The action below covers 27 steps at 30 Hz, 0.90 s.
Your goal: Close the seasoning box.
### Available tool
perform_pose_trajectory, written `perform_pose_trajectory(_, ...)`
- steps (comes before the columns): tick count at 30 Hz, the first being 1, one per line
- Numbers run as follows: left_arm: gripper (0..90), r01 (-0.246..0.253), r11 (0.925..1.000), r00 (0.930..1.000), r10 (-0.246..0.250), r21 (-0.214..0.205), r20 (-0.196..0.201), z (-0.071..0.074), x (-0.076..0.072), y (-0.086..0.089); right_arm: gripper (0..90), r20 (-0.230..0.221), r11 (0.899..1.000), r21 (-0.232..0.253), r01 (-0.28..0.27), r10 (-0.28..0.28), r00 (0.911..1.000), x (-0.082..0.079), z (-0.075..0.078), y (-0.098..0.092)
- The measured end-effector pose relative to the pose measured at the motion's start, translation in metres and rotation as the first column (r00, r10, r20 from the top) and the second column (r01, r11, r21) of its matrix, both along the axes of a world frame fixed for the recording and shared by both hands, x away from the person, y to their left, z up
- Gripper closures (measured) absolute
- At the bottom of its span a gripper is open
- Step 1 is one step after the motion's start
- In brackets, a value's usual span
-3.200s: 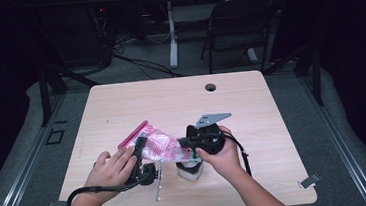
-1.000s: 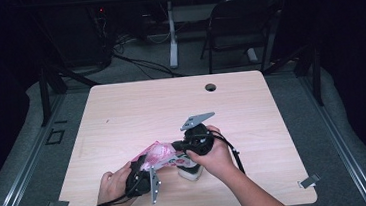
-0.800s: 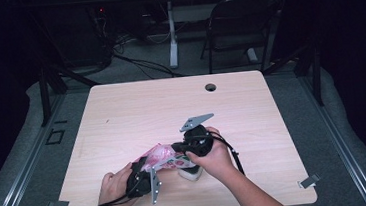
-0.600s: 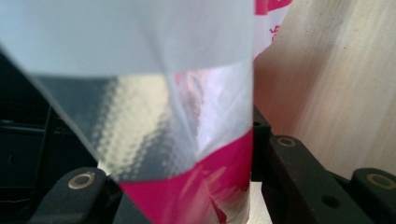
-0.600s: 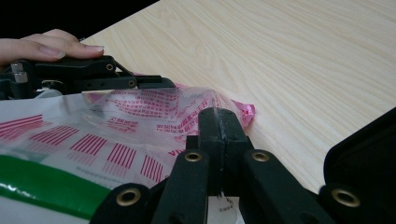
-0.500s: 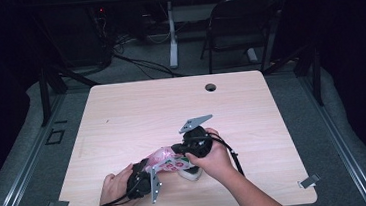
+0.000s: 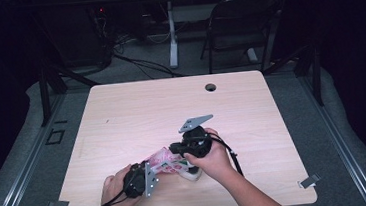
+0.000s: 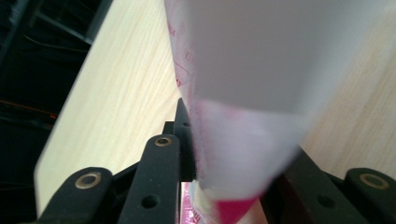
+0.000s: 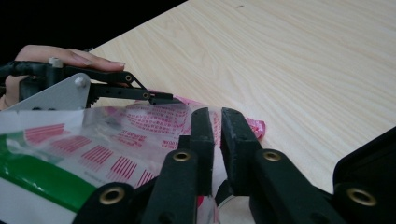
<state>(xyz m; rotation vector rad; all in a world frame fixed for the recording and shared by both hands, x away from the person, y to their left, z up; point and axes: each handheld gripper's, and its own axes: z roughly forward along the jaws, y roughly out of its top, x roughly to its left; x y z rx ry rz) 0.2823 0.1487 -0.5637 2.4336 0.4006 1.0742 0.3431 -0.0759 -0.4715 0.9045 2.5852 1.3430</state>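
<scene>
Near the bench's front edge, the left tool grips the pink-printed plastic bag between narrowly set jaws. Just beyond, the right tool, jaws just parting slightly, has bag film between them.

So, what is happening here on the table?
A person works on a clear pink-printed bag with two grippers, near the front edge of the table. The left gripper grips one end of the bag. The right gripper has the bag's film between its jaws, which have just been opening. A white and green item sits inside the bag.
</scene>
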Motion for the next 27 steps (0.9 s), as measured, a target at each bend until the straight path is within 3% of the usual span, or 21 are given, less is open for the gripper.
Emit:
perform_pose_trajectory(8, 78.0, -0.025, 0.9961, 0.9967, 0.018, -0.084, -0.078, 0.001, 0.005, 0.006, 77.5, 0.021, 0.999, 0.033, 0.012, -0.013, 0.9997, -0.002, 0.005, -0.005)
perform_pose_trajectory(11, 78.3, -0.043, 0.9908, 0.9932, 0.028, -0.128, -0.113, 0.001, 0.008, 0.009, 76.7, 0.025, 0.999, 0.038, 0.016, -0.017, 0.9995, -0.004, 0.007, -0.008)
perform_pose_trajectory(18, 78.2, -0.087, 0.9693, 0.9806, 0.043, -0.230, -0.191, 0.001, 0.014, 0.018, 74.6, 0.041, 0.998, 0.046, 0.036, -0.038, 0.9984, -0.006, 0.009, -0.016)
perform_pose_trajectory(27, 79.5, -0.128, 0.9420, 0.9648, 0.045, -0.310, -0.259, -0.001, 0.022, 0.027, 72.6, 0.050, 0.996, 0.070, 0.049, -0.053, 0.9973, -0.009, 0.010, -0.023)
